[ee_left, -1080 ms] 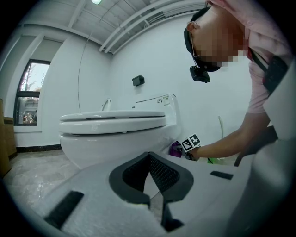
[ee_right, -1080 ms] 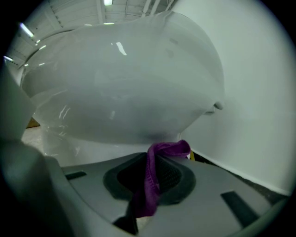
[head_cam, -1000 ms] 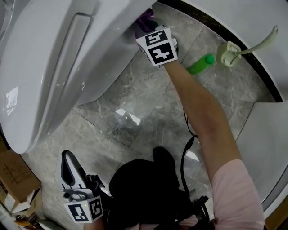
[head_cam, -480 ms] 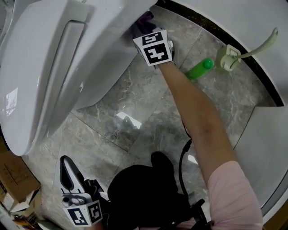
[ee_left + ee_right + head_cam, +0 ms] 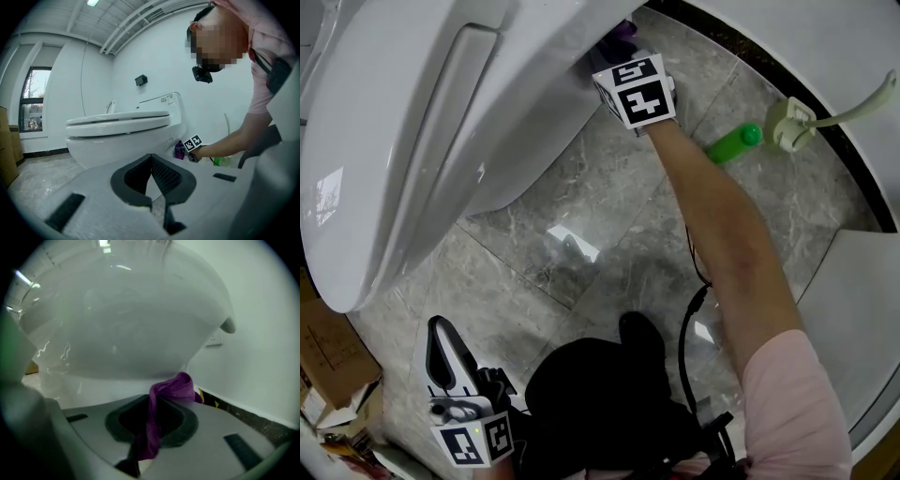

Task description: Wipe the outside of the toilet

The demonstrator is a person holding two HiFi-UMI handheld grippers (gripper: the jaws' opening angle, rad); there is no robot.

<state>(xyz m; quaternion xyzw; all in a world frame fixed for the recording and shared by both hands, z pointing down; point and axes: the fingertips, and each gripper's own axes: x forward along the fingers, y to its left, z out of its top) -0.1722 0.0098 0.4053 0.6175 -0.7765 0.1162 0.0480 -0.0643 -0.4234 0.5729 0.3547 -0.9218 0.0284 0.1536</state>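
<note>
A white toilet fills the upper left of the head view, lid down. My right gripper presses a purple cloth against the toilet's lower side wall near the back; its jaws are shut on that cloth, and the white bowl wall looms right ahead in the right gripper view. My left gripper hangs low at the bottom left, away from the toilet, jaws shut on nothing. From there the toilet is seen side-on, with the cloth at its rear.
A green spray bottle lies on the grey marble floor beside a pale toilet-brush holder. A curved white wall bounds the right side. Cardboard boxes stand at the lower left. A black cable dangles near the person's dark shoe.
The right gripper with the cloth has slid a little along the toilet's side, first left, then back right and up. The left gripper has barely moved.
</note>
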